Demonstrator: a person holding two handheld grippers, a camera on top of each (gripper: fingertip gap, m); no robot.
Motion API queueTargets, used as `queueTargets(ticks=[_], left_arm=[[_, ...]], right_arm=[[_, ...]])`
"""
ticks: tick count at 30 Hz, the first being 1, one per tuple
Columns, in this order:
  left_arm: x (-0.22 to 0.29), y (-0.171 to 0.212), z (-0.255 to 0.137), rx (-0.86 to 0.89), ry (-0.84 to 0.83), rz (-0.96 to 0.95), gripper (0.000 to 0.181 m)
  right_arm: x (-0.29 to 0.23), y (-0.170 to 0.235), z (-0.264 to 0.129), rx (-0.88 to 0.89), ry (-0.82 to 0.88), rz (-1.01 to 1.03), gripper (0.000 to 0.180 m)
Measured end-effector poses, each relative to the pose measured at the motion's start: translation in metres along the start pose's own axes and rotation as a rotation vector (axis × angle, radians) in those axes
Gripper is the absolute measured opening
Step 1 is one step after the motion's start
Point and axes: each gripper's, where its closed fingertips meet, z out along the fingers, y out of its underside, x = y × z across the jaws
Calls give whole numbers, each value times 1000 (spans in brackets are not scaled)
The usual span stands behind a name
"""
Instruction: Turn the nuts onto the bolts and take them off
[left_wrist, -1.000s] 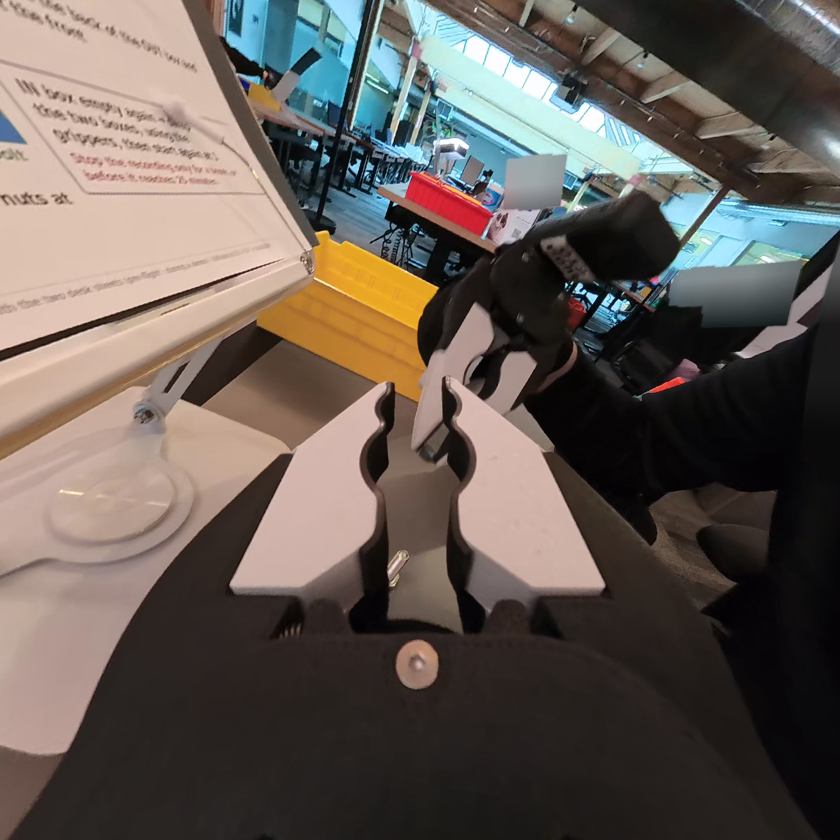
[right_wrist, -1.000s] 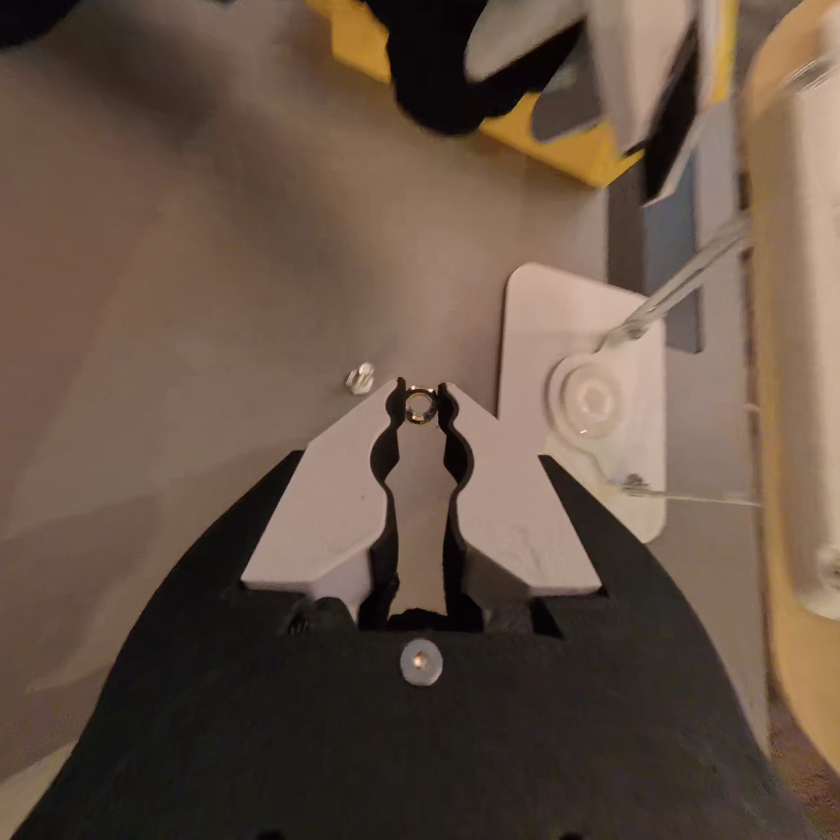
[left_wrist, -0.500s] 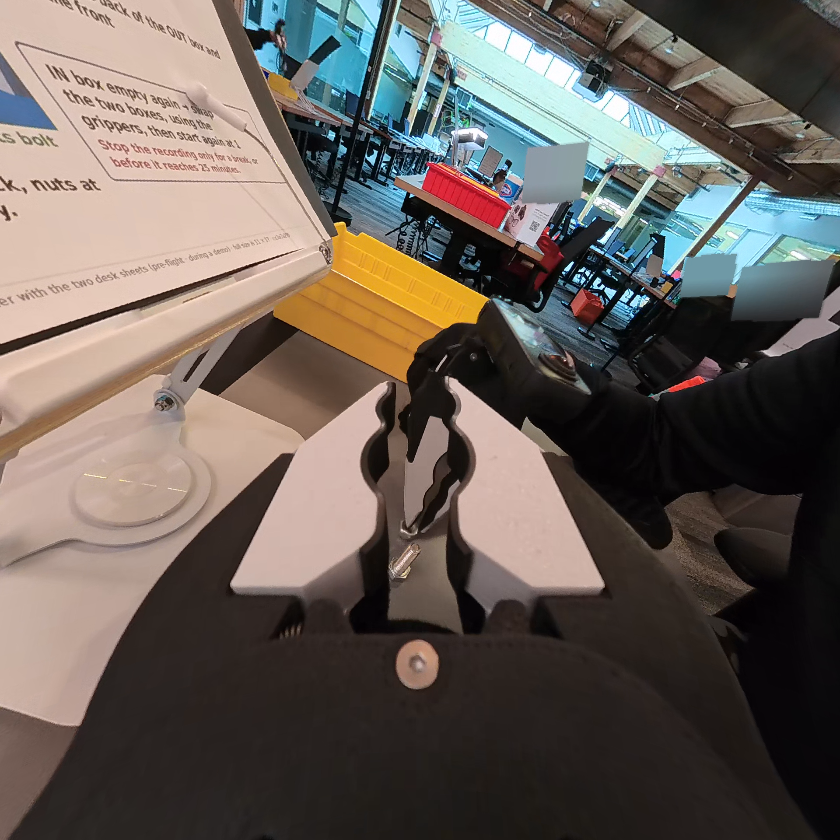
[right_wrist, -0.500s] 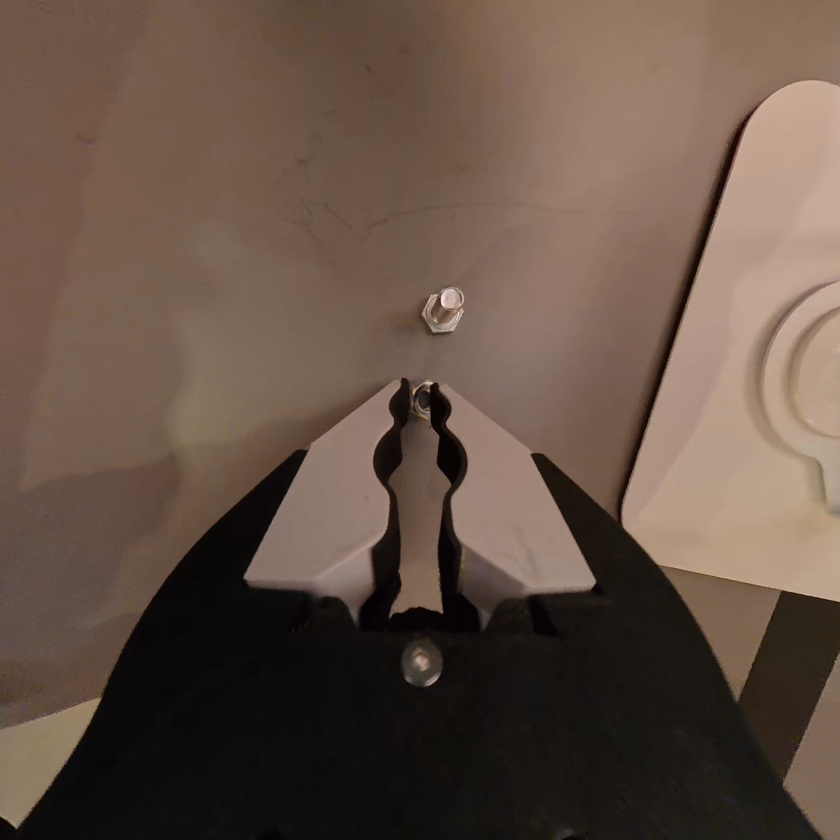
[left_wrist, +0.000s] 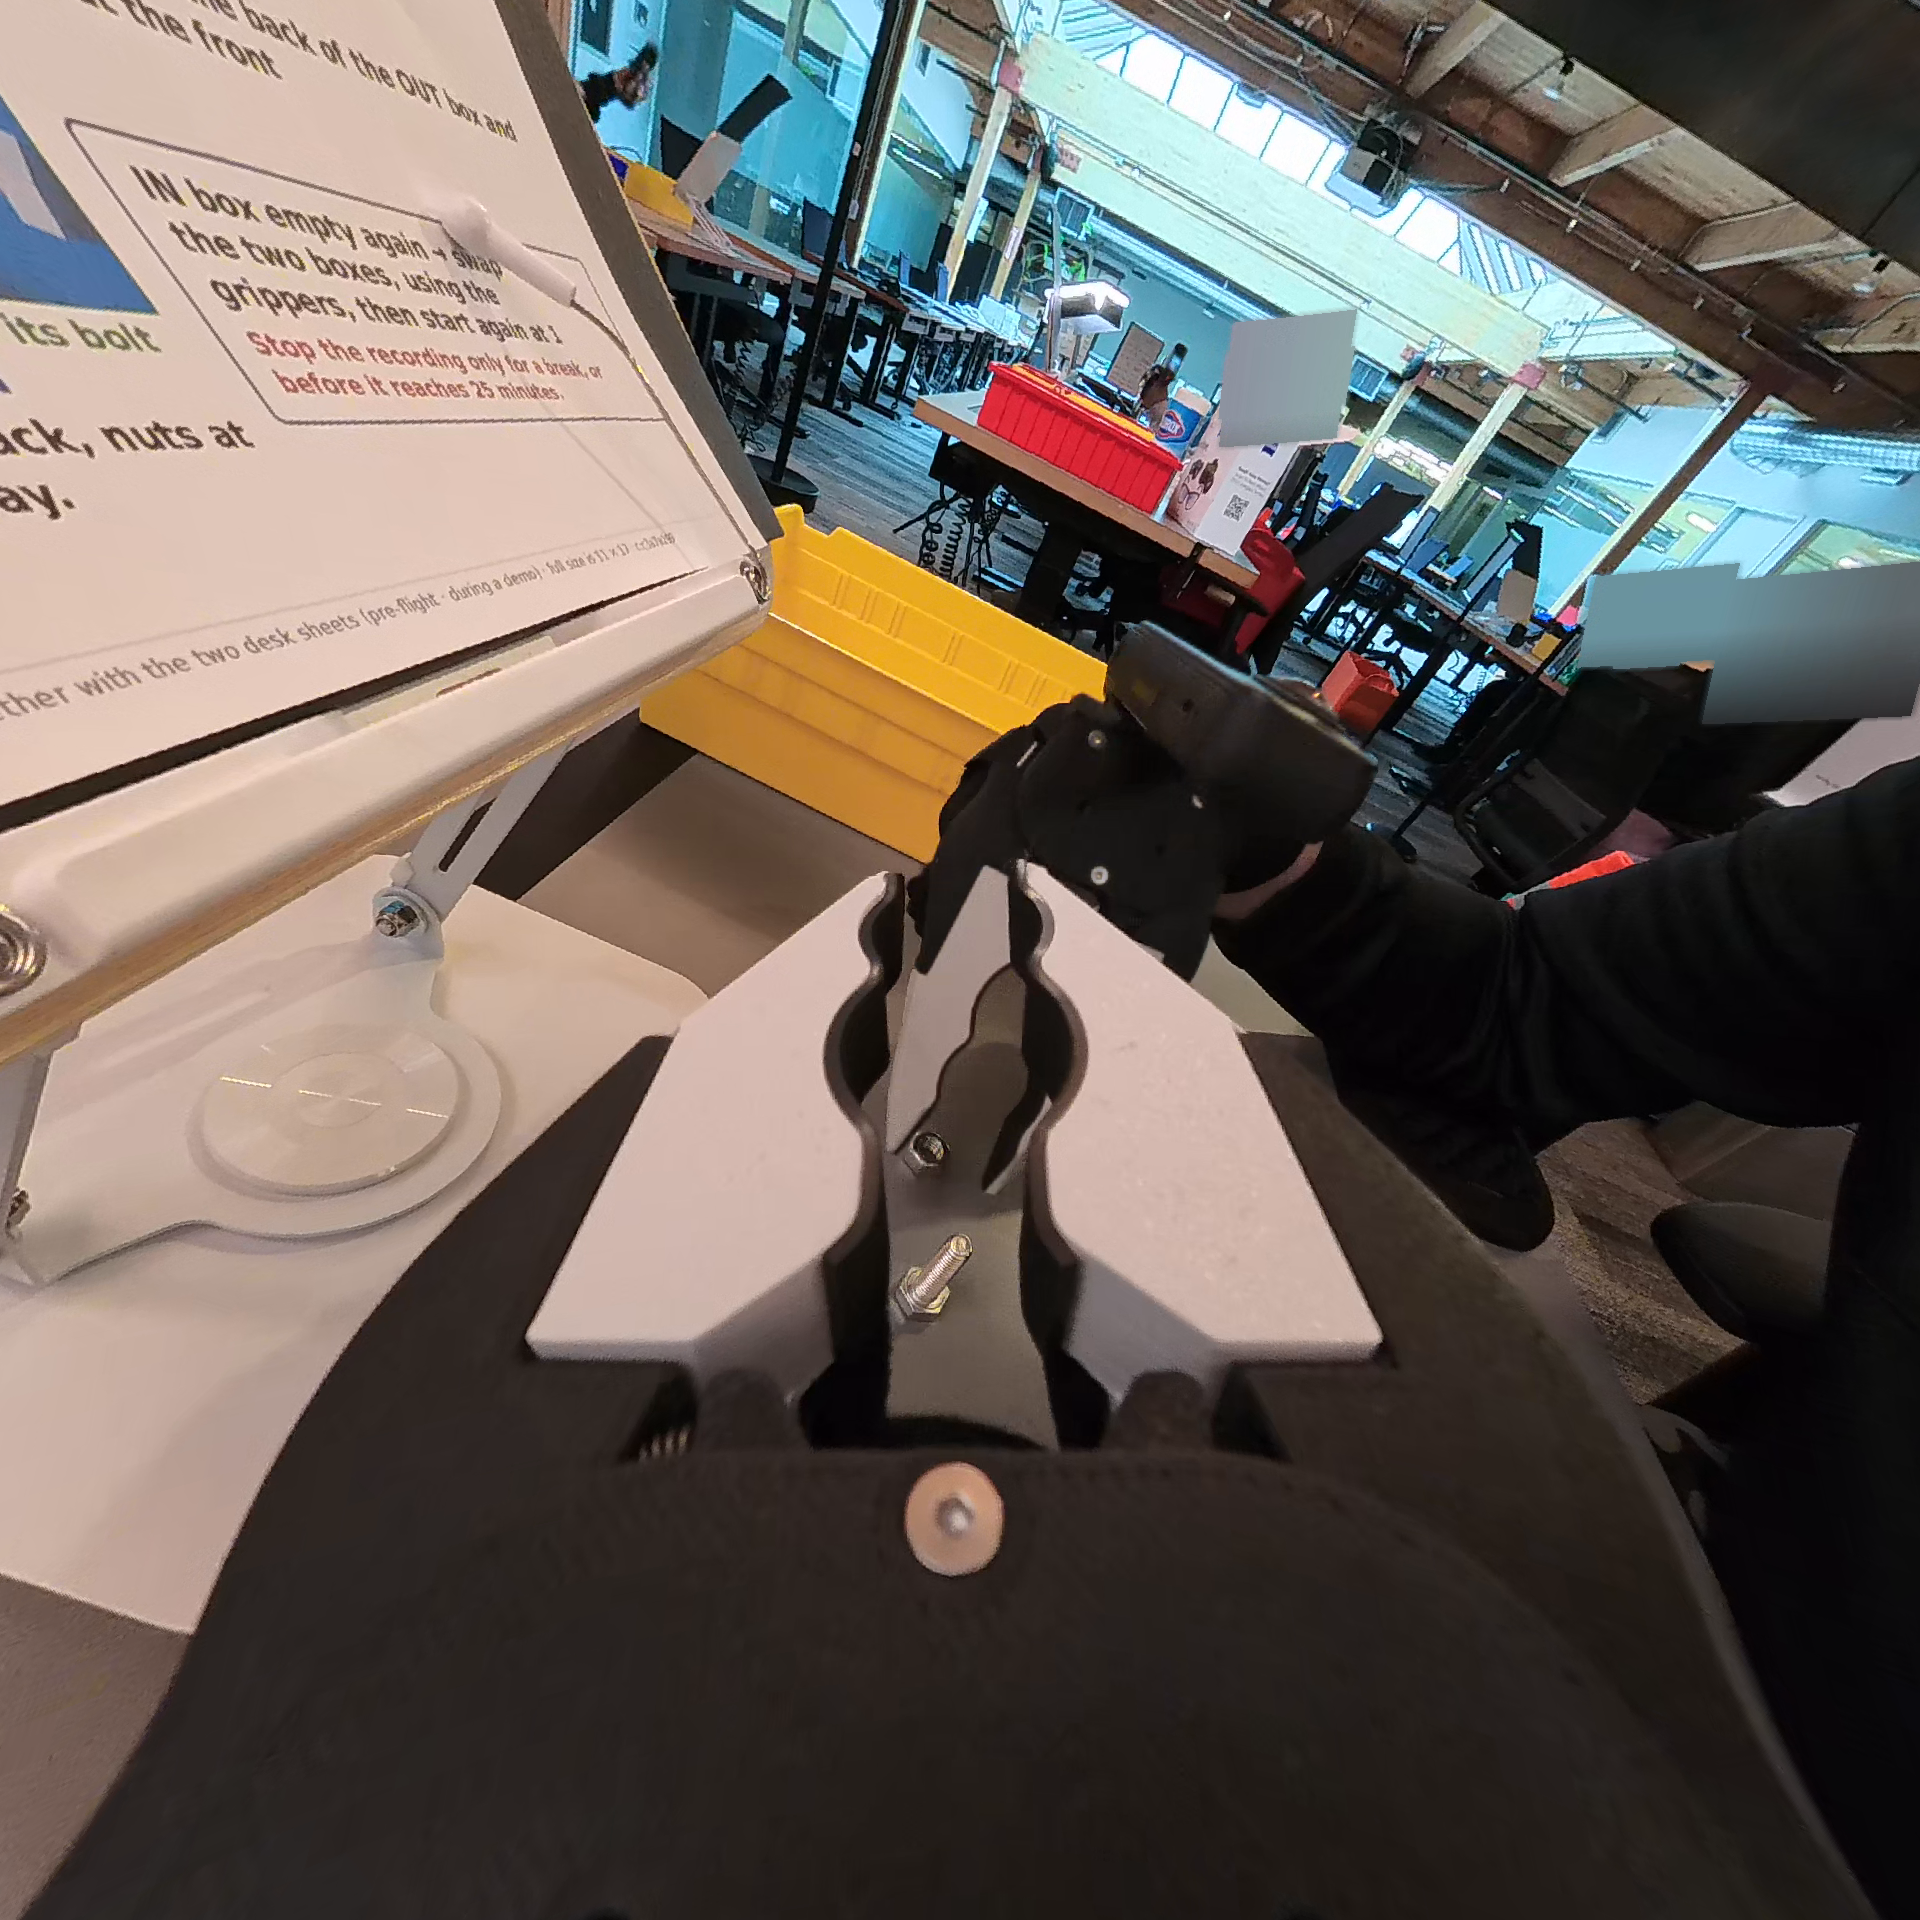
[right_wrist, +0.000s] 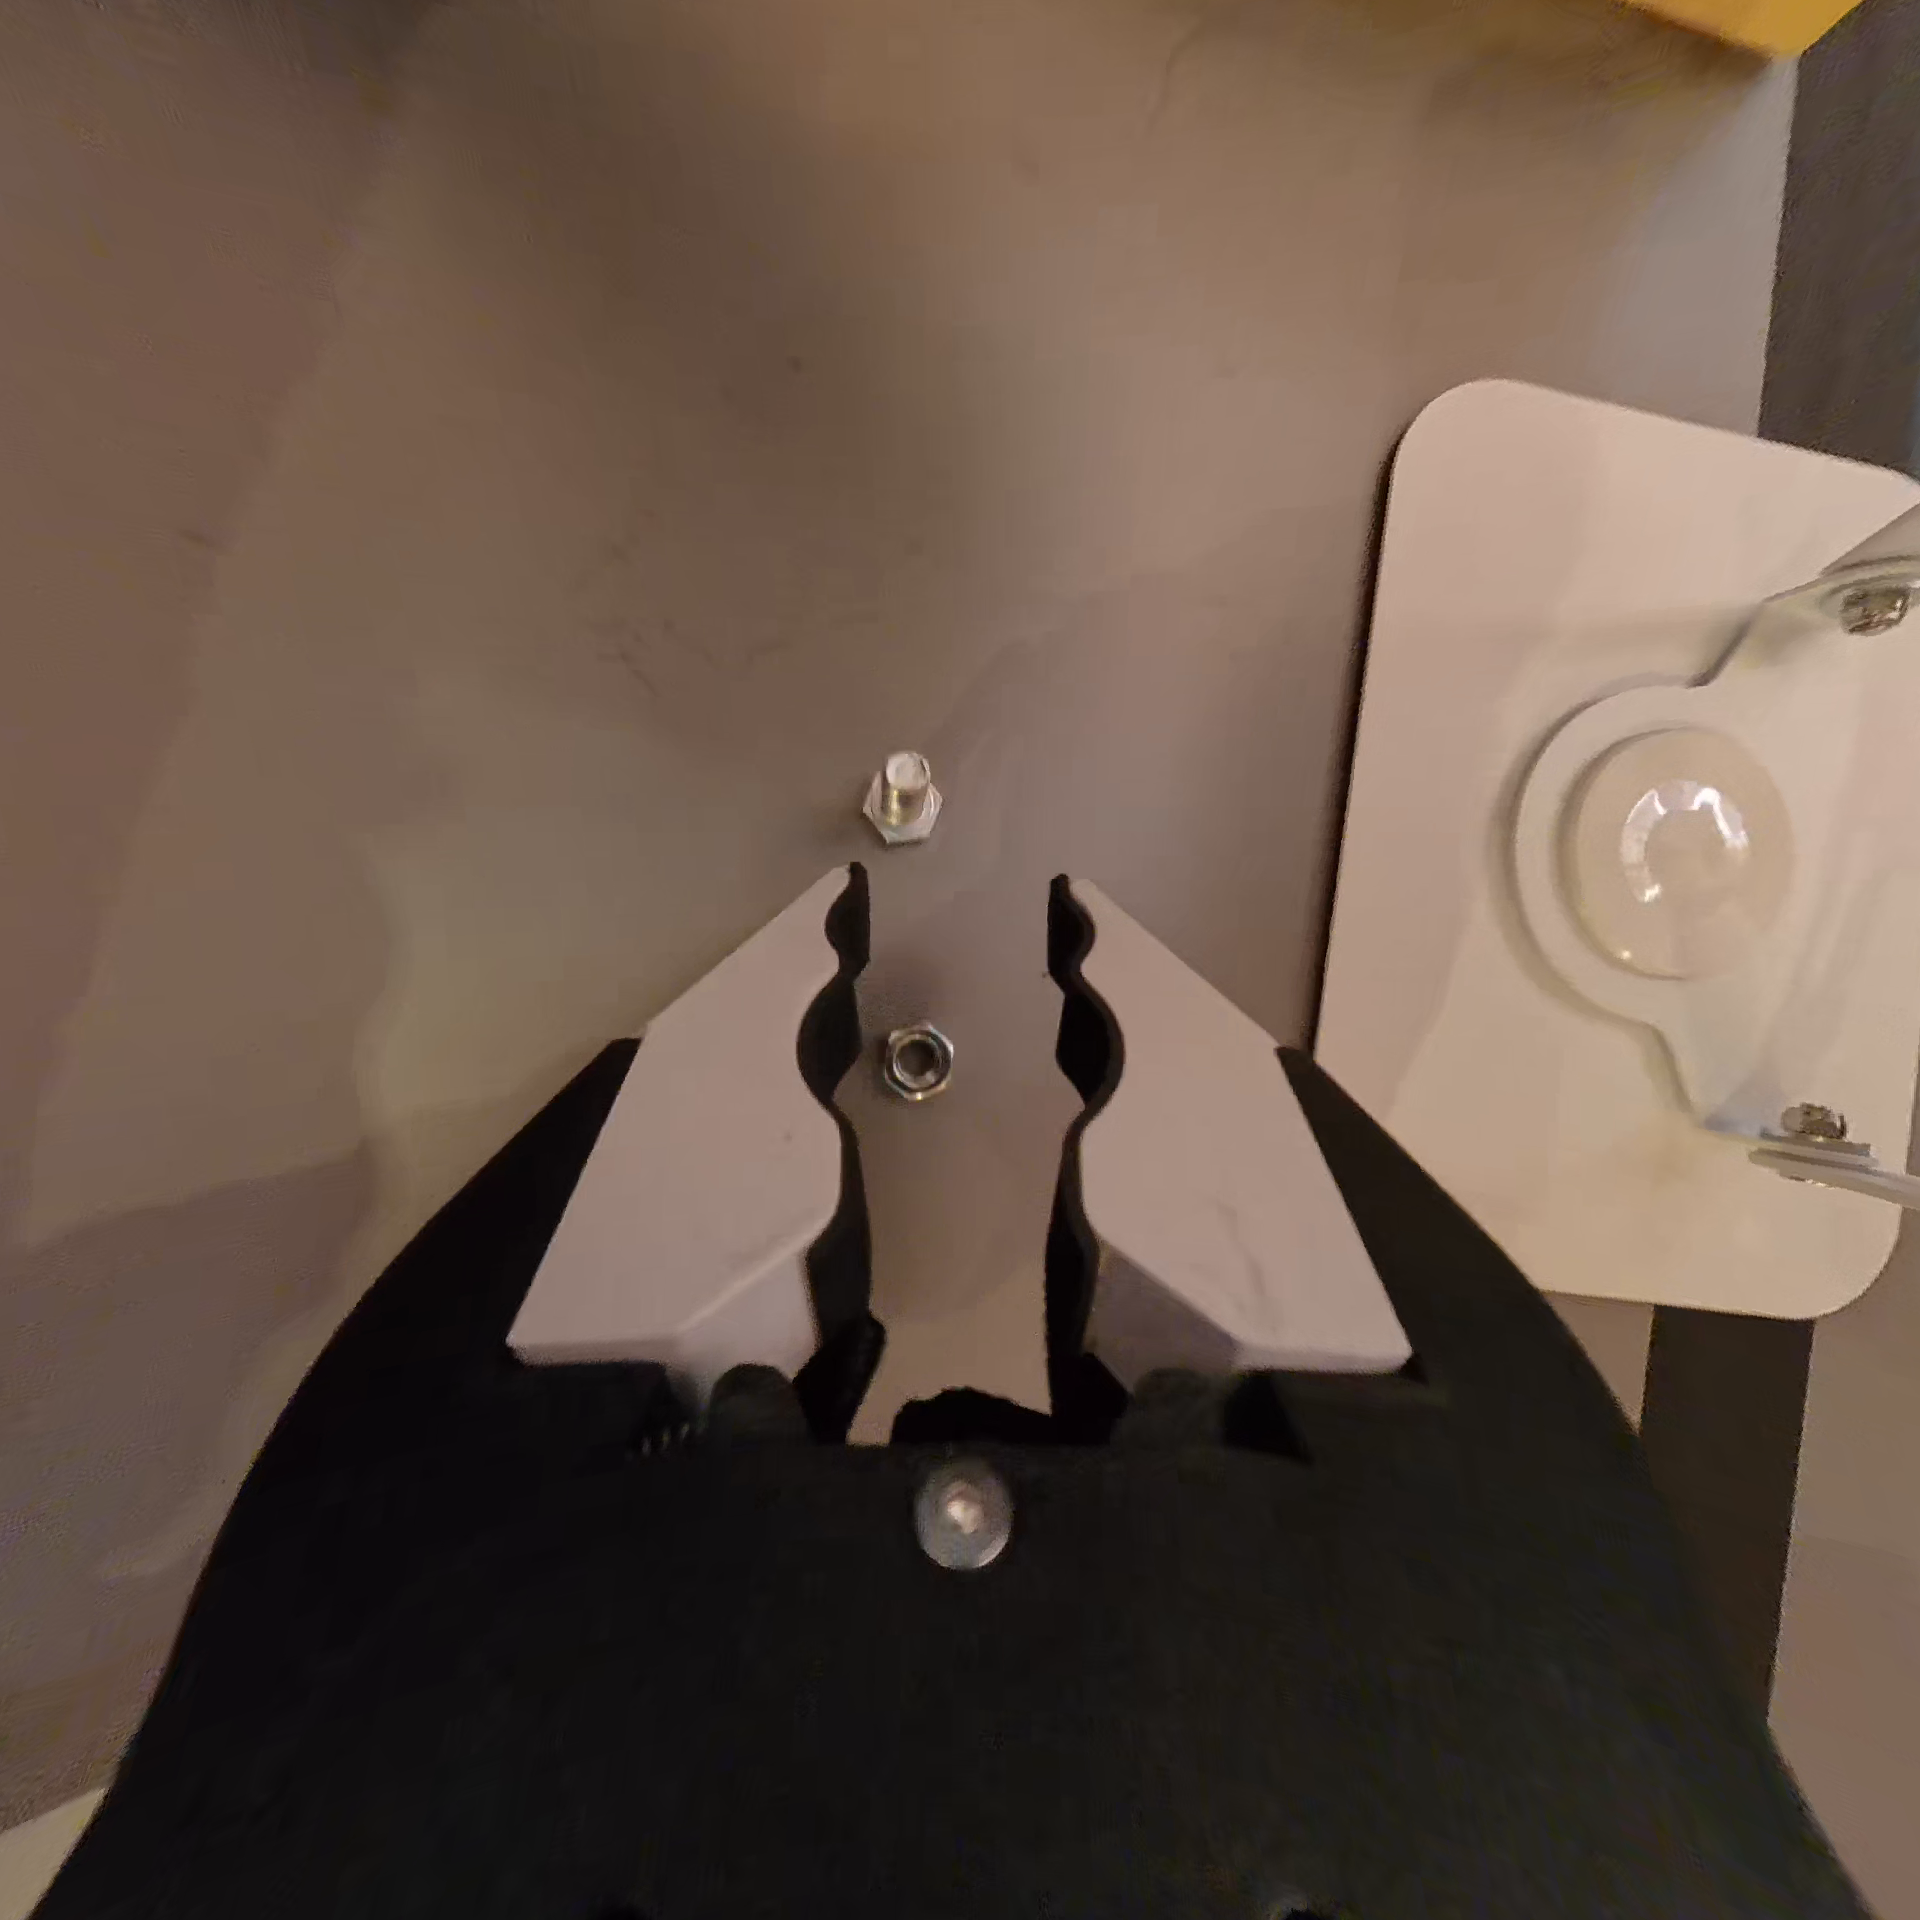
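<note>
Both my grippers gape empty: the nut (right_wrist: 913, 1058) lies between my right gripper (right_wrist: 954, 883) fingers, the upright bolt (right_wrist: 902, 796) just beyond; left gripper (left_wrist: 956, 904) farther.

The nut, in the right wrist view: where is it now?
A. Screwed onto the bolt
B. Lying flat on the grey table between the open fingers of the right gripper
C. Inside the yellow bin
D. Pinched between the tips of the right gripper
B: the nut lies on the grey table between the spread fingers of the right gripper, touching neither, apart from the bolt.
</note>
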Motion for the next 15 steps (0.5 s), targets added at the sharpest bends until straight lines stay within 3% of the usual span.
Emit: queueTargets(ticks=[7,15], left_arm=[[-1,0,-1,-3,-7,2,18],[-3,2,0,-7,-9,-1,18]], right_arm=[[-7,-15,17,47,-35,-12,31],[-12,-13,30,59,-79,4,8]])
